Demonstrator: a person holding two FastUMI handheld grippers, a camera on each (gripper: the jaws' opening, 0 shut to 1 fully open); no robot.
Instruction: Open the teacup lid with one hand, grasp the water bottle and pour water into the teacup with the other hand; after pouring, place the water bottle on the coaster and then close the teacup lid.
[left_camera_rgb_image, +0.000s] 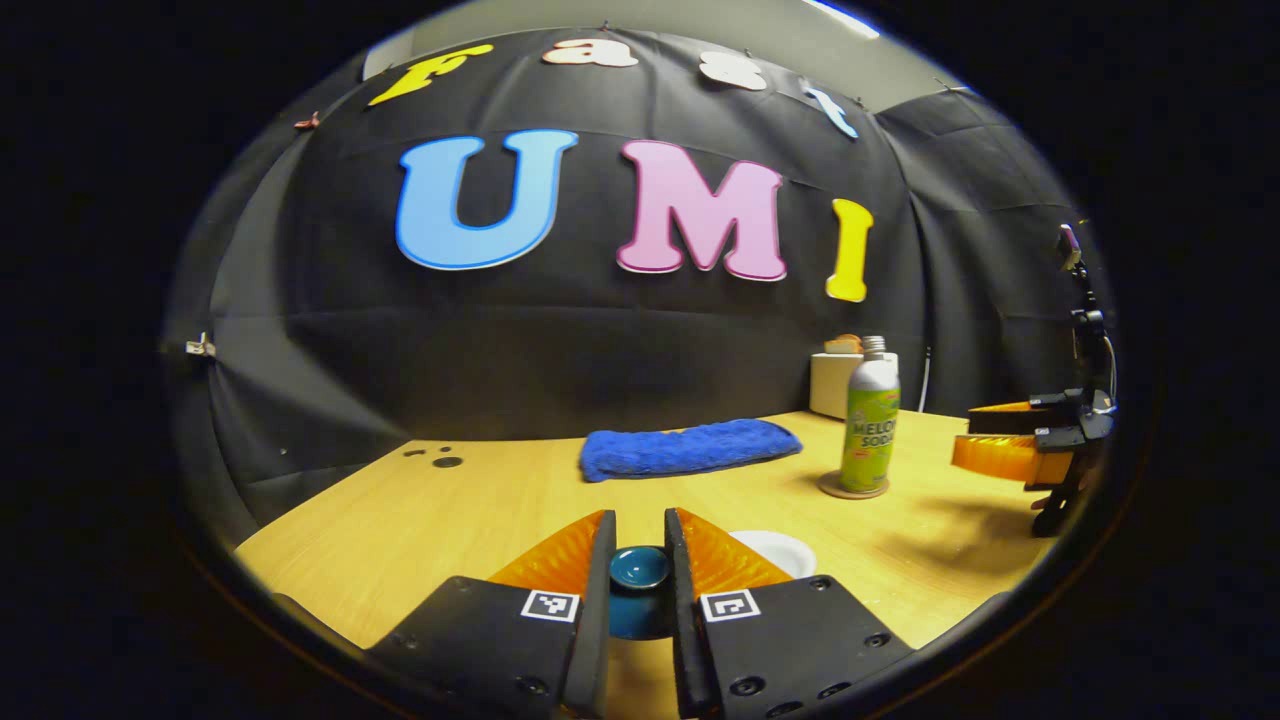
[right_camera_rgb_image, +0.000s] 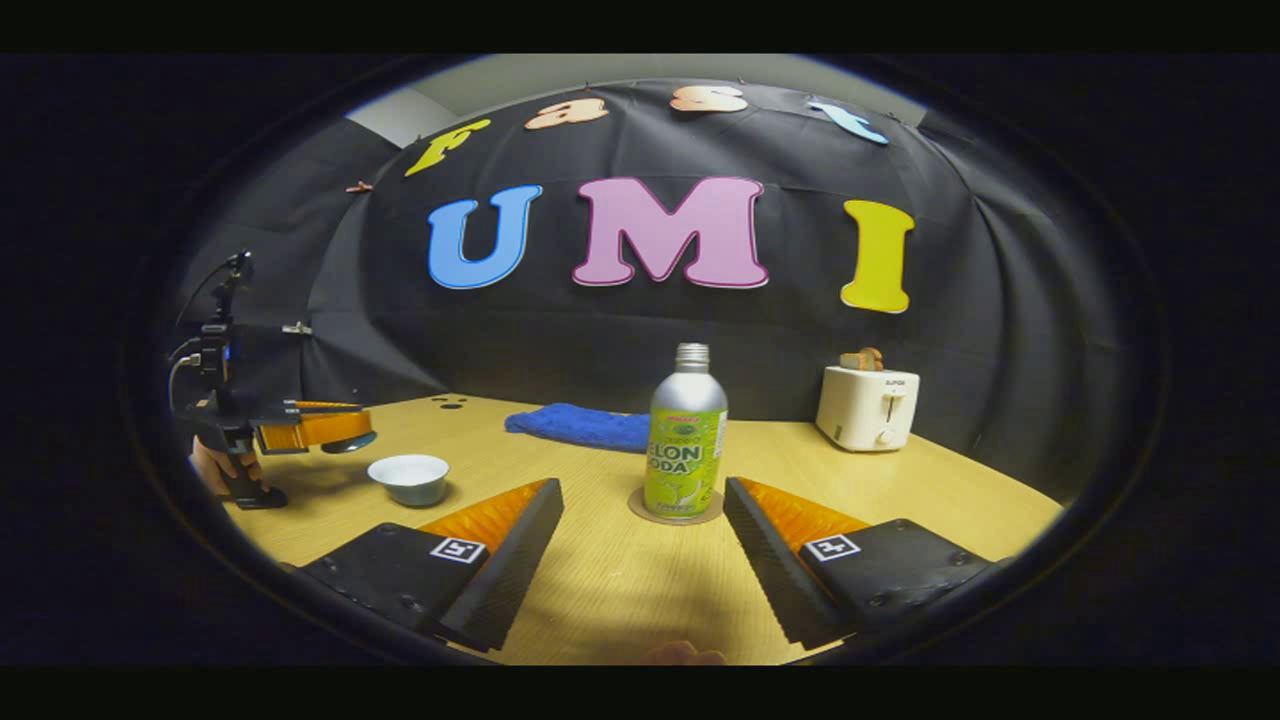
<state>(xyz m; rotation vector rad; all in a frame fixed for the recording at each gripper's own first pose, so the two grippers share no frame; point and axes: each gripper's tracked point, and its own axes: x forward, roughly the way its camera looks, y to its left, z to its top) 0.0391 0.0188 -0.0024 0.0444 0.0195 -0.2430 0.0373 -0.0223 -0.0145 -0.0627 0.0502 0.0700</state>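
Note:
My left gripper (left_camera_rgb_image: 639, 538) is shut on the dark blue teacup lid (left_camera_rgb_image: 640, 568), both fingers pressing on its knob, held above the table. The white teacup (left_camera_rgb_image: 778, 548) stands uncovered just beyond, partly hidden by one finger. The right gripper view shows the same cup (right_camera_rgb_image: 410, 477) under the lifted lid (right_camera_rgb_image: 350, 441). The green soda bottle (right_camera_rgb_image: 687, 440) stands upright on a round coaster (right_camera_rgb_image: 640, 512) in front of my right gripper (right_camera_rgb_image: 642, 488), which is open and a little short of it. The bottle (left_camera_rgb_image: 870, 425) and the right gripper (left_camera_rgb_image: 965, 435) also appear in the left gripper view.
A folded blue towel (left_camera_rgb_image: 688, 447) lies at the back of the wooden table (left_camera_rgb_image: 450, 520). A white toaster (right_camera_rgb_image: 868, 405) stands at the back right near the black cloth wall. A hand (right_camera_rgb_image: 212, 465) holds the left gripper at the table's left edge.

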